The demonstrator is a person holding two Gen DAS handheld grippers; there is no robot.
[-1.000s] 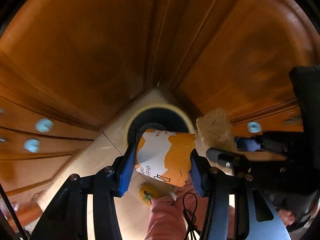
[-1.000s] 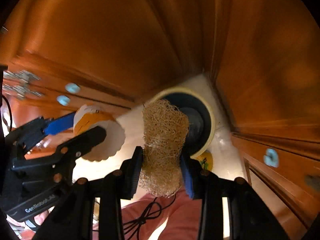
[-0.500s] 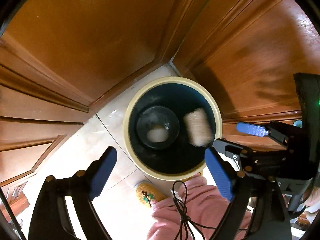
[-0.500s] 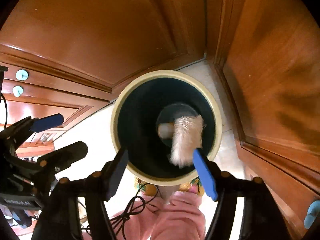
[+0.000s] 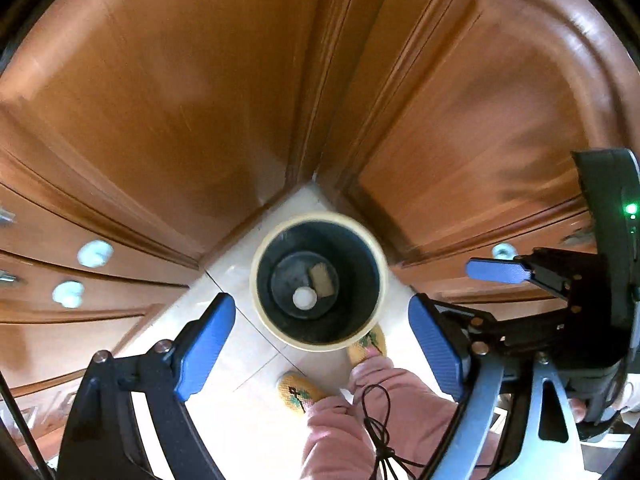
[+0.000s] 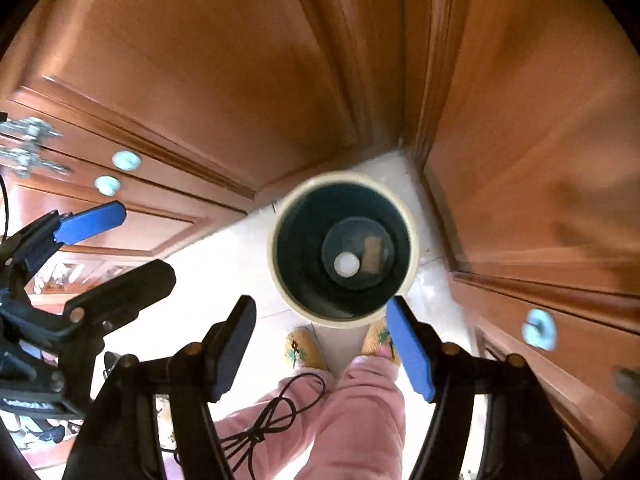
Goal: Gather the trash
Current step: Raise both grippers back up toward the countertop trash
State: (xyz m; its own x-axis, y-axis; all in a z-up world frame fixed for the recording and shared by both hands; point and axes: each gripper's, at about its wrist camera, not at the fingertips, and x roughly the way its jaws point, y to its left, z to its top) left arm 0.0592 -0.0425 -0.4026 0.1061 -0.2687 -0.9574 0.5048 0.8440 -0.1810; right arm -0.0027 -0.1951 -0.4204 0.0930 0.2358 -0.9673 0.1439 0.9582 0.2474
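Note:
A dark bin with a cream rim (image 5: 256,280) (image 6: 344,178) stands on the floor in the corner of the cabinets. At its bottom lie a paper cup (image 5: 305,298) (image 6: 346,264), seen end-on as a white disc, and a tan loofah piece (image 5: 322,280) (image 6: 373,254) beside it. My left gripper (image 5: 320,344) (image 6: 116,252) hangs high above the bin, open, nothing between its blue pads. My right gripper (image 6: 320,344) (image 5: 476,292) hangs next to it, also open and empty.
Orange-brown wooden cabinet doors (image 5: 180,100) meet in a corner behind the bin. Drawers with pale round knobs (image 5: 94,253) (image 6: 540,334) flank it. A person's pink trouser legs (image 6: 360,408), yellow slippers (image 5: 298,392) and a dangling black cable (image 6: 276,412) are below, on pale floor tiles (image 6: 240,264).
The left gripper let go of the orange-and-white cup and the right let go of the loofah; both fell into the bin. Both grippers then rose, so the bin looks smaller.

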